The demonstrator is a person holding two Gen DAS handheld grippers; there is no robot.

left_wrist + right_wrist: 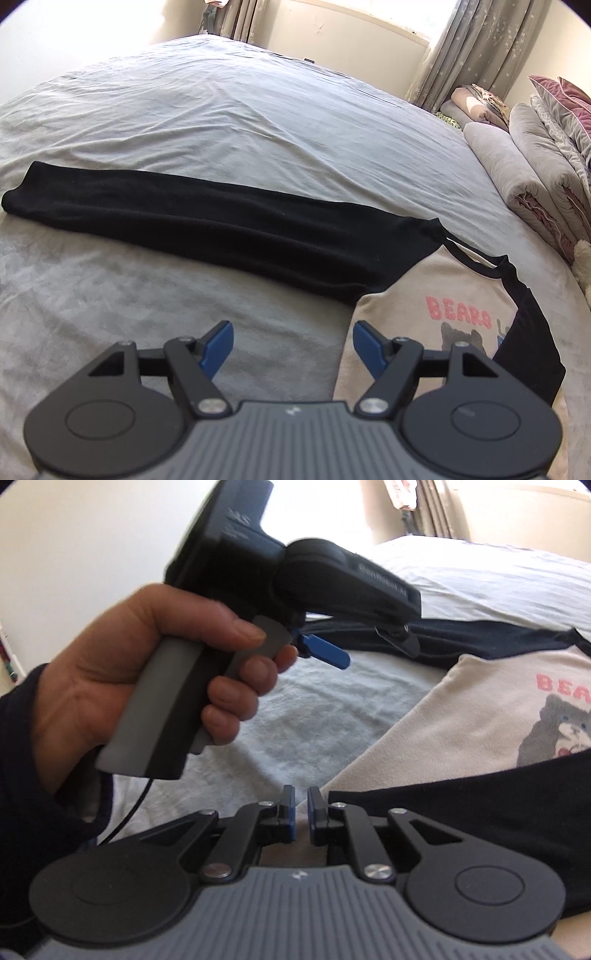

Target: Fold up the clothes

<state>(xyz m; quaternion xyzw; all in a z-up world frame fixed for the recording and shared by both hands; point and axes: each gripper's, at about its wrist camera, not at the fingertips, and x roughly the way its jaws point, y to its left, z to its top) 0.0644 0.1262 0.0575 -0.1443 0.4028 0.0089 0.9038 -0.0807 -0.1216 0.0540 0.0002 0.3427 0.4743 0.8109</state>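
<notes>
A cream long-sleeved cotton shirt with black raglan sleeves and a pink "BEAR" print [424, 295] lies flat, front up, on a bed with a wrinkled grey sheet [240, 110]. One black sleeve [184, 218] stretches out straight to the side. The left claw [293, 345] hovers with its blue pads apart and empty, straddling the shirt's side edge. The right claw [301, 814] has its pads almost together, a slim gap between them and nothing visibly pinched, at the shirt's lower edge near the other black sleeve [461, 812]. A bare hand [147, 672] grips the left claw's handle. A shallow pinch could slip off or drag up the sheet. Folded quilts [535, 166] crowd one side; elsewhere the bed lies open.
</notes>
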